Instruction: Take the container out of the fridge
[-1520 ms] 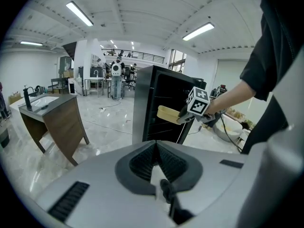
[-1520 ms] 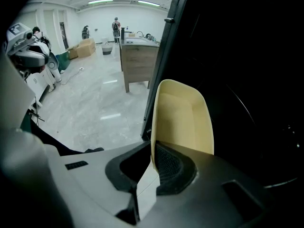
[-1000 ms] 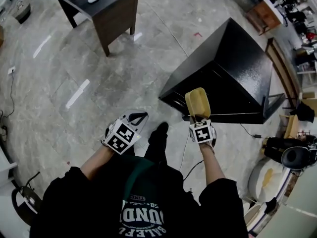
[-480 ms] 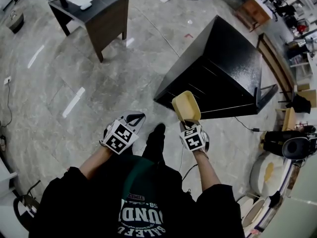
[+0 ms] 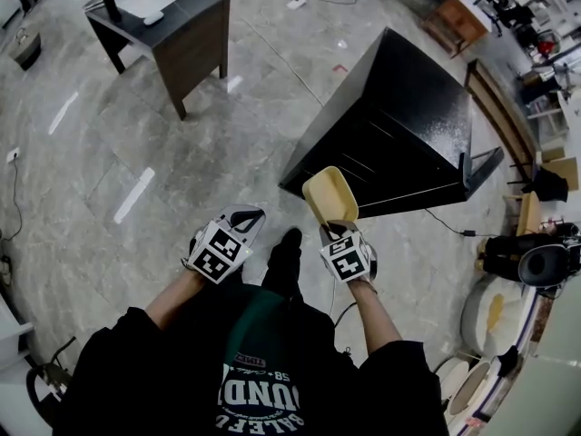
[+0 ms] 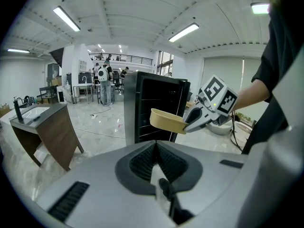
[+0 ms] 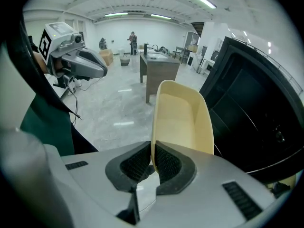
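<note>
Since the right tool [image 5: 332, 229] is already pinching the near rim of the yellow container [image 5: 329, 193], the container's out of the fridge [image 5: 408, 116] and held up just in front of it. Its long side points away from the tool, toward the fridge. Left tool [image 5: 247, 218] is pressed together, empty. Compared with a second ago, the container's drifted left, closer to the left tool.

Overhead, 2 jaw-level views; shared fridge [image 5: 418, 107]
</note>
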A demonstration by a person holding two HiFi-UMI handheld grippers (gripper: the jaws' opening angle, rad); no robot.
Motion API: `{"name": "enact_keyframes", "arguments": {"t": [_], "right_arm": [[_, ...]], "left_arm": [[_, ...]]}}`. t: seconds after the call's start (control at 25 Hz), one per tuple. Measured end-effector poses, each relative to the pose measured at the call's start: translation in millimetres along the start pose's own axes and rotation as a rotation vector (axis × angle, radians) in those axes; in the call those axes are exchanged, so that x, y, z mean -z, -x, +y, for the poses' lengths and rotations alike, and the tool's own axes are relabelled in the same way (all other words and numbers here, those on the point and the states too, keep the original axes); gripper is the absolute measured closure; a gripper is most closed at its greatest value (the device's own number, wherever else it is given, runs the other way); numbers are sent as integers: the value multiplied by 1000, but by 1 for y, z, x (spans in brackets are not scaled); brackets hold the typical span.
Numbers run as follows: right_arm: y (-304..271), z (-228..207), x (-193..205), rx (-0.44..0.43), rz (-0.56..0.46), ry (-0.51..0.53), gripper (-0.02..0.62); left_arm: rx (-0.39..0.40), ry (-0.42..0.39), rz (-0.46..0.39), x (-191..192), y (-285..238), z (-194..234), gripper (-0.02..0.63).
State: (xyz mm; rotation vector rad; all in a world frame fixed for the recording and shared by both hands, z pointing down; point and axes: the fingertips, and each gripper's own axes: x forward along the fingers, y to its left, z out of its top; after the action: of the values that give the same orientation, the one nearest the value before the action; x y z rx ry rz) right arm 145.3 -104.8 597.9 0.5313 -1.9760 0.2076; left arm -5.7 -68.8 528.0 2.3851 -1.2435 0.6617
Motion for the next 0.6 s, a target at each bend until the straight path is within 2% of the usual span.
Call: {"name": "enact_keyframes", "arguments": {"t": [0.36, 0.6], "right_arm": [[5, 11, 1, -9, -14, 11, 549], [3, 15, 4, -19, -20, -18, 549]], "left_arm": [[11, -18, 0, -3, -1, -6, 592], [19, -25, 6, 0, -1, -10, 592]]}}
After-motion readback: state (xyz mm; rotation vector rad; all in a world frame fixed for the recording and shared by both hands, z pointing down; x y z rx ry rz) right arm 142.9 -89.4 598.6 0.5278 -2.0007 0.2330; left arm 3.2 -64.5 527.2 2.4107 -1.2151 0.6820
